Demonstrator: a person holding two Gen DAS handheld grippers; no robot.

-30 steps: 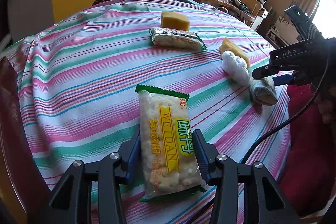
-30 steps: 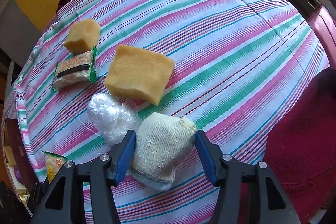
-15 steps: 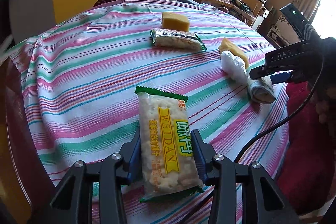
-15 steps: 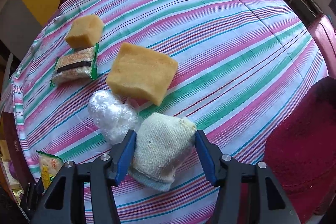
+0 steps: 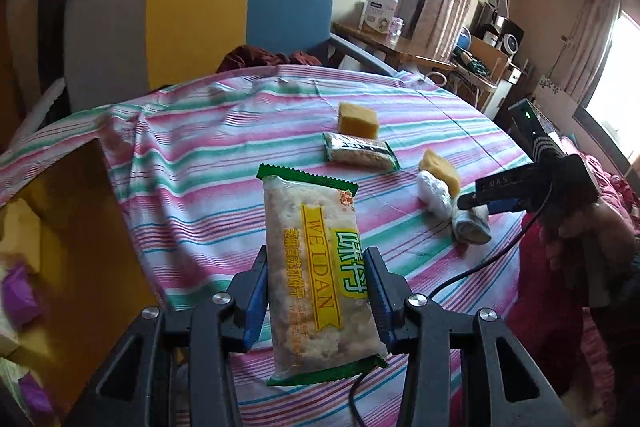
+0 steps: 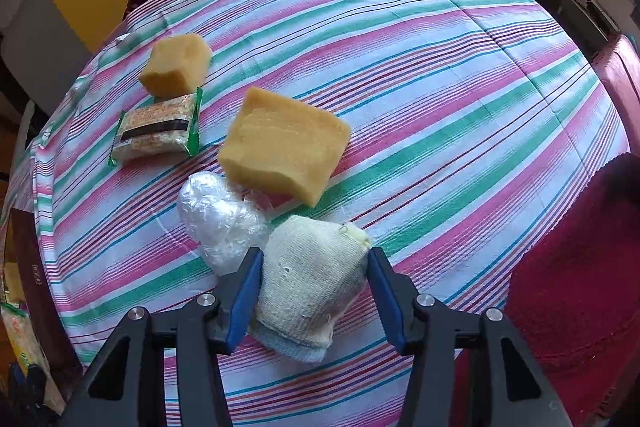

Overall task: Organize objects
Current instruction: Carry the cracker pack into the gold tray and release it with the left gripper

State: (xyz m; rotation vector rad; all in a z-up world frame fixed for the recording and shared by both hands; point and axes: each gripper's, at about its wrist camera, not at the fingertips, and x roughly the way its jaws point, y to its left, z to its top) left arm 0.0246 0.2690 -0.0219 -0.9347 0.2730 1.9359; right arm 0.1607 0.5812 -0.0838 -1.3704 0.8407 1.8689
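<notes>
My left gripper [image 5: 316,255] is shut on a green-edged cracker packet [image 5: 312,267] and holds it in the air above the striped tablecloth [image 5: 200,163]. My right gripper [image 6: 314,255] points steeply down over a rolled cream cloth [image 6: 312,283] lying on the table. Its jaws are closing, the blue pads just reaching the cloth's sides without squeezing it. A crumpled clear plastic wad [image 6: 218,219] lies against the cloth, beside a large yellow sponge [image 6: 284,143]. Farther back lie a second cracker packet [image 6: 156,131] and a small sponge [image 6: 176,65].
An open box with a yellow inside [image 5: 80,227] stands off the table's left edge, with purple items in it. A grey, yellow and blue chair [image 5: 240,15] stands behind the table. A red cushion [image 6: 580,287] lies at the table's right edge.
My left gripper has risen with the cracker packet, lifting it off the table, and the box at the left has come into view. The right gripper's jaws have narrowed slightly around the cloth.
</notes>
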